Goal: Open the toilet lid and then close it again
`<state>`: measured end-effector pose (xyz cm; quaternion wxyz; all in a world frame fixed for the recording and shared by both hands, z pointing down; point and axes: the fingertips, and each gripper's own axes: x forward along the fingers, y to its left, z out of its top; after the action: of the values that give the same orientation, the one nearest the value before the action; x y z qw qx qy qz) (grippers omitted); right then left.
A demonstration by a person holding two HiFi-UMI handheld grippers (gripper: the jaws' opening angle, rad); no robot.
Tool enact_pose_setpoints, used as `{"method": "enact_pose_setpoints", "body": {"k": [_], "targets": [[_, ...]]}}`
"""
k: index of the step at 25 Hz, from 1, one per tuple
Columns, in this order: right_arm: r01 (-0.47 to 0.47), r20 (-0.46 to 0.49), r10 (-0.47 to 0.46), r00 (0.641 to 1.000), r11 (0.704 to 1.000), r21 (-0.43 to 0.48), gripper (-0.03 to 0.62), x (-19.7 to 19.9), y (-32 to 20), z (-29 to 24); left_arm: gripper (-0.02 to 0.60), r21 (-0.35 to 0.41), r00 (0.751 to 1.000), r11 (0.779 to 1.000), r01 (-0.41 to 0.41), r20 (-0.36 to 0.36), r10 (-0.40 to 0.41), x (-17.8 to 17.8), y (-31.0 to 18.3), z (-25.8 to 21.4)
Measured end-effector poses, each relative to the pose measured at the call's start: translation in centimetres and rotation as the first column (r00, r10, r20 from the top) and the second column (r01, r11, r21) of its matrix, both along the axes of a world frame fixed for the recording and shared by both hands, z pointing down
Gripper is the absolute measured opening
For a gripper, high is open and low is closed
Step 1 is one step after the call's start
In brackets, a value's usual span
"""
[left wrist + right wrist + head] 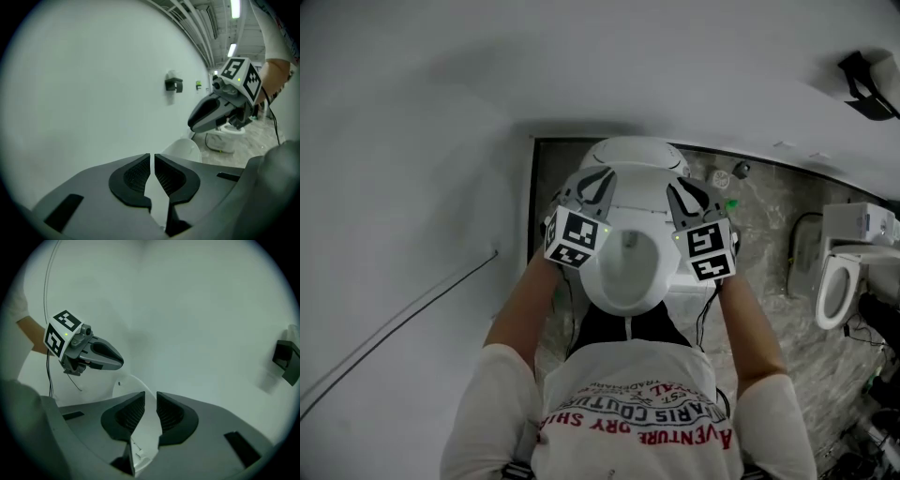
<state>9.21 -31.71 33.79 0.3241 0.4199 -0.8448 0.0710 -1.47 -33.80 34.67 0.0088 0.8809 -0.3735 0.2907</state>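
Observation:
The white toilet (628,262) stands against the wall directly below me, its bowl showing and its lid (633,155) raised at the back. My left gripper (598,180) hangs by the lid's left side and my right gripper (680,190) by its right side, both above the seat. In the left gripper view the jaws (152,157) are shut with nothing between them, and the lid's white curve (185,150) lies just beyond. In the right gripper view the jaws (150,397) leave only a narrow slit, with the lid (124,387) behind them.
A second toilet (836,281) stands at the right on the marble floor (769,225). A black fixture (867,80) is mounted on the white wall. A thin cable (412,319) runs along the left wall. Small items (722,176) lie beside the toilet.

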Motion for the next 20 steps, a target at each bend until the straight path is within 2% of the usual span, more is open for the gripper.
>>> {"method": "enact_pose_setpoints", "body": {"k": [2, 5, 7, 11, 15, 20], "targets": [[0.043, -0.033, -0.044, 0.998, 0.999, -0.025, 0.073, -0.1, -1.0, 1.0, 0.055, -0.013, 0.995, 0.998, -0.069, 0.077, 0.070, 0.5, -0.9, 1.3], [0.098, -0.086, -0.103, 0.991, 0.993, -0.062, 0.078, 0.1, -1.9, 2.2, 0.071, -0.035, 0.972, 0.987, -0.158, 0.169, 0.162, 1.4, -1.5, 2.7], [0.125, -0.112, -0.132, 0.985, 0.990, -0.071, 0.078, -0.2, -2.4, 2.7, 0.073, -0.036, 0.959, 0.980, -0.196, 0.203, 0.199, 1.9, -1.8, 3.1], [0.159, -0.145, -0.171, 0.974, 0.983, -0.091, 0.078, -0.8, -3.4, 3.4, 0.077, -0.012, 0.945, 0.971, -0.237, 0.228, 0.234, 2.6, -2.5, 3.5], [0.182, -0.186, -0.200, 0.962, 0.977, -0.112, 0.077, -1.3, -3.7, 4.5, 0.080, -0.024, 0.930, 0.964, -0.264, 0.258, 0.261, 3.0, -2.7, 5.0], [0.182, -0.222, -0.201, 0.954, 0.978, -0.106, 0.044, -1.5, -3.3, 4.6, 0.078, 0.012, 0.934, 0.964, -0.267, 0.249, 0.256, 2.7, -2.4, 5.0]]}}
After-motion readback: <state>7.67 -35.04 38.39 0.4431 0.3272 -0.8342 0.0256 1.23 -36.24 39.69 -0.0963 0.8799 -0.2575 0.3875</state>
